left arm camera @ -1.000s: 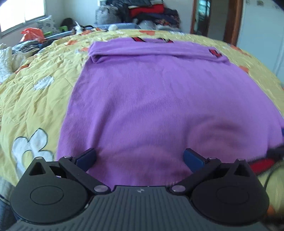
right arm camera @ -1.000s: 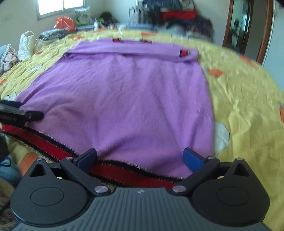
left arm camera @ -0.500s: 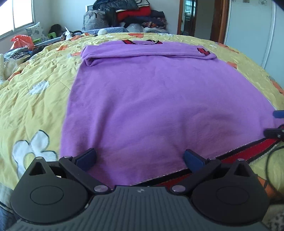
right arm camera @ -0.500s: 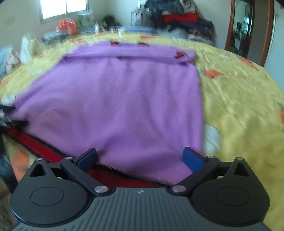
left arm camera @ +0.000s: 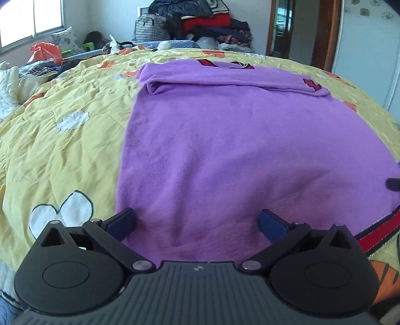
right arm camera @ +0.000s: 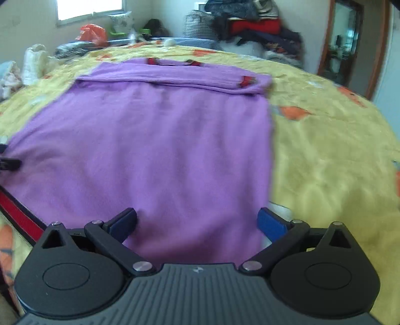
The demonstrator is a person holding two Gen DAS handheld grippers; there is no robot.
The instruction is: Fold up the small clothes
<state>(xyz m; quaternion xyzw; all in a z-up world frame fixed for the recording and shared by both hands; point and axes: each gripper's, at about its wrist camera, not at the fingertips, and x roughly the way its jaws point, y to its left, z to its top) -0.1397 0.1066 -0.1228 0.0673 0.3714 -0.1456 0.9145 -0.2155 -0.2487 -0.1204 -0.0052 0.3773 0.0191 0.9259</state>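
Observation:
A purple knit garment (left arm camera: 237, 140) with a red and black hem band (left arm camera: 375, 232) lies flat on the yellow bedspread (left arm camera: 62, 150). Its sleeves are folded across the far end (left arm camera: 225, 80). My left gripper (left arm camera: 197, 225) is open and empty over the near left corner of the garment. My right gripper (right arm camera: 197, 223) is open and empty over the near right corner of the garment (right arm camera: 162, 150). The hem band (right arm camera: 17, 215) shows at the left of the right wrist view. Each gripper's tip shows at the edge of the other's view.
The bedspread (right arm camera: 325, 162) extends wide to the right. A pile of clothes and bags (left arm camera: 200, 22) stands behind the bed. An orange plastic bag (left arm camera: 46, 51) and white bedding (left arm camera: 10, 87) lie at the far left. A doorway (left arm camera: 302, 30) is at the back right.
Both grippers have moved forward and lower over the garment's near edge; the hem band has slid out from under each view's centre. Both grippers stay open.

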